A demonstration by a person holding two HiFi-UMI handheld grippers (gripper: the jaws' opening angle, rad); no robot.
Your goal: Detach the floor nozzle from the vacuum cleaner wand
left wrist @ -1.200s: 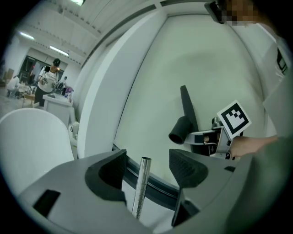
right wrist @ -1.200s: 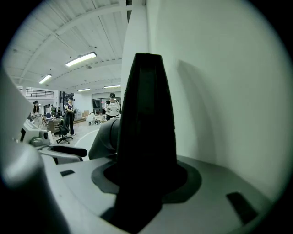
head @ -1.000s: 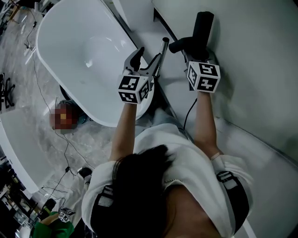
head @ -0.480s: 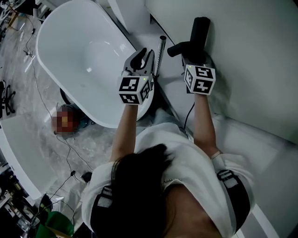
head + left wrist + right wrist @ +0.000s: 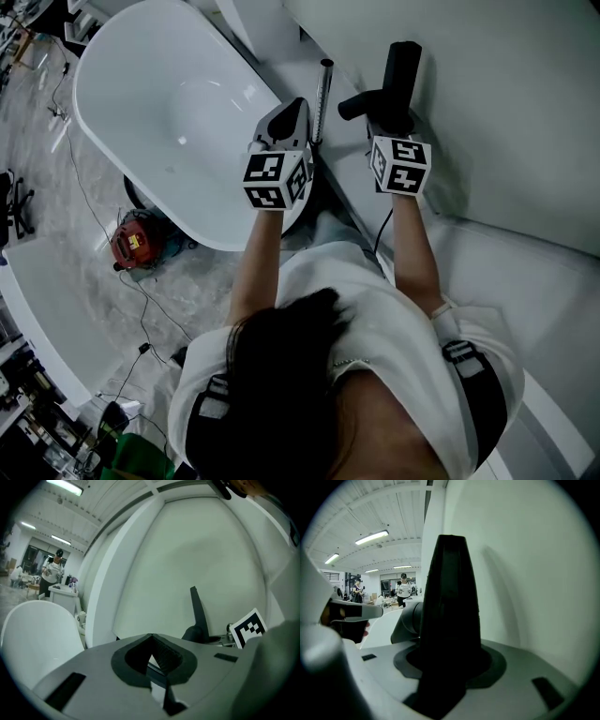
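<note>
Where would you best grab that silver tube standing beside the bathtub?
Probably on the bare shaft of the silver tube, coming level from the bathtub side, where the shut left gripper is. It is slim, round and stands on end, so jaws can close across it.

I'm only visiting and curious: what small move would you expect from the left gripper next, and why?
Probably open the left gripper and close it on the metal wand. Its jaws are shut on nothing, just beside the wand, while the right gripper already clamps the black nozzle.
</note>
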